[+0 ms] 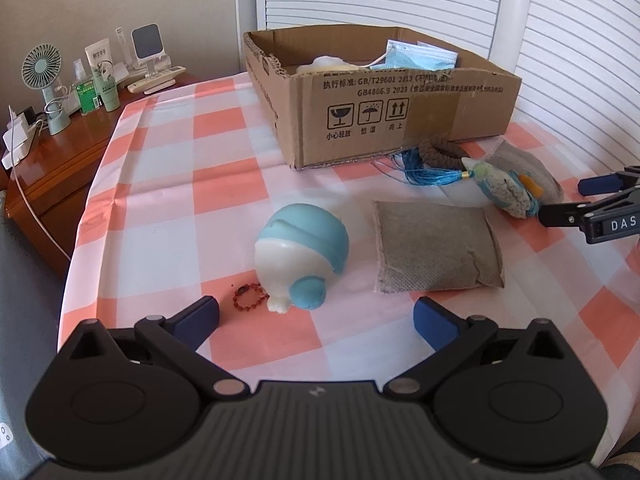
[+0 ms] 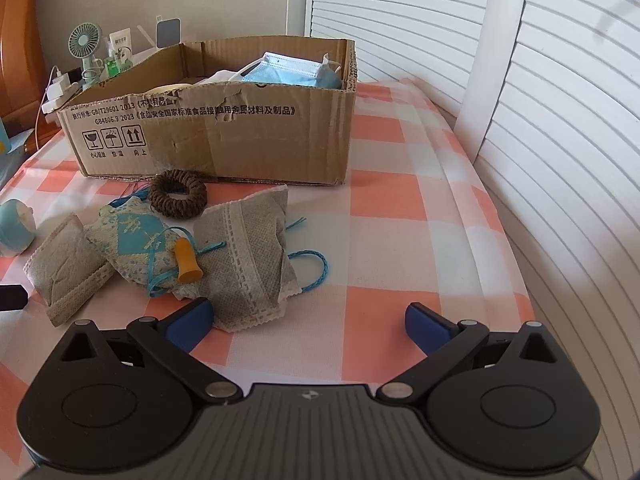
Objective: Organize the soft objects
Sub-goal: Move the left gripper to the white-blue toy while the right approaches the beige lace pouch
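Left gripper (image 1: pixel 316 320): jaws apart, empty, over table. Right gripper (image 2: pixel 308 324): jaws apart, empty. Checked cloth (image 1: pixel 168 184) covers table. Cardboard box (image 1: pixel 384 116) at back, w/ blue face mask (image 1: pixel 420 58) inside. Grey pouch (image 1: pixel 436 250) flat, centre; 2nd grey pouch (image 2: pixel 248 252) near right gripper. Blue-white squishy toy (image 1: pixel 302 246) just ahead of left gripper. Patterned sachet (image 2: pixel 140 248) btwn pouches. Brown scrunchie (image 2: pixel 178 198) by box front.
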`<move>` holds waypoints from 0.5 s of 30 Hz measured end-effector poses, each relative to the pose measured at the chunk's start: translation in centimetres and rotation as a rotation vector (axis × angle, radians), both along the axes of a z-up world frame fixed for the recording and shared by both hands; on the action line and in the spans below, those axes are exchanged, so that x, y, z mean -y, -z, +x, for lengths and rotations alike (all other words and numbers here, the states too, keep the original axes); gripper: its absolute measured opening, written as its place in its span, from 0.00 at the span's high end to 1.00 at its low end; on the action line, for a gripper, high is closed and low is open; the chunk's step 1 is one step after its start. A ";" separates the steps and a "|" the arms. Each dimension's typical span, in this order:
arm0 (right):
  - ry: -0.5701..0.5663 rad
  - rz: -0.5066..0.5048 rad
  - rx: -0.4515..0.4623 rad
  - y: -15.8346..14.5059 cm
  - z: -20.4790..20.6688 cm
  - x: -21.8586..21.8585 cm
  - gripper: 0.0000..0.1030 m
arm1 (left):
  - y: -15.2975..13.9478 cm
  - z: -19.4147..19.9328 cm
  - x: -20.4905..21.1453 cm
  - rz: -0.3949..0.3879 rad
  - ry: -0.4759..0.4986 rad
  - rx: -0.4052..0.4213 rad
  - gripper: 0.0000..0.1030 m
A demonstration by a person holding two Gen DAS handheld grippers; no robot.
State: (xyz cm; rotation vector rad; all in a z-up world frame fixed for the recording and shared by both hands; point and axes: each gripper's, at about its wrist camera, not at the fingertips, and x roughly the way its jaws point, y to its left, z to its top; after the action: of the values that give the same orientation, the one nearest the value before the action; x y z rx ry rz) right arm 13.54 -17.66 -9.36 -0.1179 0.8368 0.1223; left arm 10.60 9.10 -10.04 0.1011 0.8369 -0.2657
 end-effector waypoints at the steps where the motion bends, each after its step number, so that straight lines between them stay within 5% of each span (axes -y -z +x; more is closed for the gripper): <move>1: -0.001 0.000 0.001 0.0 0.0 0.0 0.00 | 0.0 0.2 0.0 0.000 0.000 0.000 0.01; 8: -0.020 -0.002 0.008 0.0 -0.2 -0.1 0.00 | -1.2 0.6 -0.7 0.020 0.011 0.052 0.04; 15: -0.031 -0.003 0.018 0.1 -0.2 -0.1 0.00 | -1.3 1.9 -1.2 0.013 0.006 0.049 0.40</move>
State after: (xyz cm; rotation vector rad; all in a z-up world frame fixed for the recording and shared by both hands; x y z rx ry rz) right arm 13.29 -17.60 -9.46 -0.1351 0.8172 0.1490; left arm 12.48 10.31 -8.79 0.1215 0.7900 -0.2627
